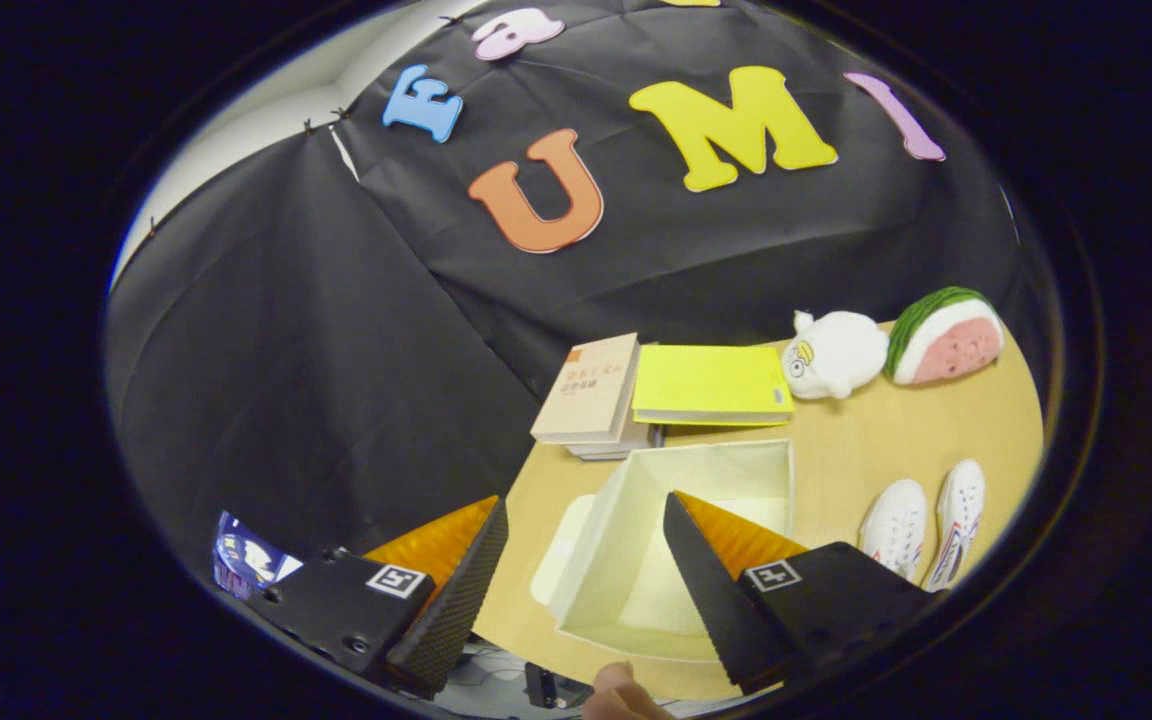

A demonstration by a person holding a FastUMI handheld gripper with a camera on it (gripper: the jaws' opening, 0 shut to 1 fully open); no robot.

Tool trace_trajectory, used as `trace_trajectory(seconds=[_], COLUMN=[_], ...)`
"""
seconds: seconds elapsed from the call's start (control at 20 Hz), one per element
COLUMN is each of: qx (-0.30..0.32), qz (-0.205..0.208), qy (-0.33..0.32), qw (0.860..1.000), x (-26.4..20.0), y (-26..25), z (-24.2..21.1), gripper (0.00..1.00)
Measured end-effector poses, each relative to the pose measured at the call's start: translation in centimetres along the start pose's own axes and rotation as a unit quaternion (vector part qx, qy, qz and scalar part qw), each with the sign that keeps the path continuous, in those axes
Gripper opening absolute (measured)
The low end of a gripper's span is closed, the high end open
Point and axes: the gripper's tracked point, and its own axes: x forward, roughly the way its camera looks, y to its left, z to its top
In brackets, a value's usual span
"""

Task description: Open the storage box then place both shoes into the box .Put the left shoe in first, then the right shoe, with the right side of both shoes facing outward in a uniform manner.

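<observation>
Tool [586, 560] fingers spread apart, empty, above open storage box [716, 470] on tabletop [936, 420]. Two white shoes [921, 525] at box's 3 o'clock, just beside it.

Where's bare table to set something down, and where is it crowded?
Bare: tabletop between open box, shoes and plush toys. Crowded: books just behind the box. Tool open, holding nothing.

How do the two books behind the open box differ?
The tan paperback book rests on other books, its cover tilted; the bright yellow book beside it lies flatter and looks wider. Both sit closed on the wooden table, beyond the open tool and white storage box.
</observation>
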Motion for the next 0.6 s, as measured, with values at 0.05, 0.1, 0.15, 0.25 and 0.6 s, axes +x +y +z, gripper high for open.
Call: trace_trajectory(seconds=[0.05, 0.1, 0.15, 0.25, 0.6], qx=[-0.001, -0.003, -0.005, -0.007, -0.034], qz=[-0.006, -0.013, -0.019, -0.031, -0.124], qy=[0.003, 0.007, 0.007, 0.003, 0.015], qw=[1.000, 1.000, 1.000, 0.999, 0.992], x=[-0.3, -0.7, -1.0, -1.7, -2.6], y=[-1.2, -2.5, -3.7, -6.0, -17.7], z=[-0.4, -1.0, -1.4, -1.9, -6.2], gripper=[1.00, 1.00, 1.00, 1.00, 1.00])
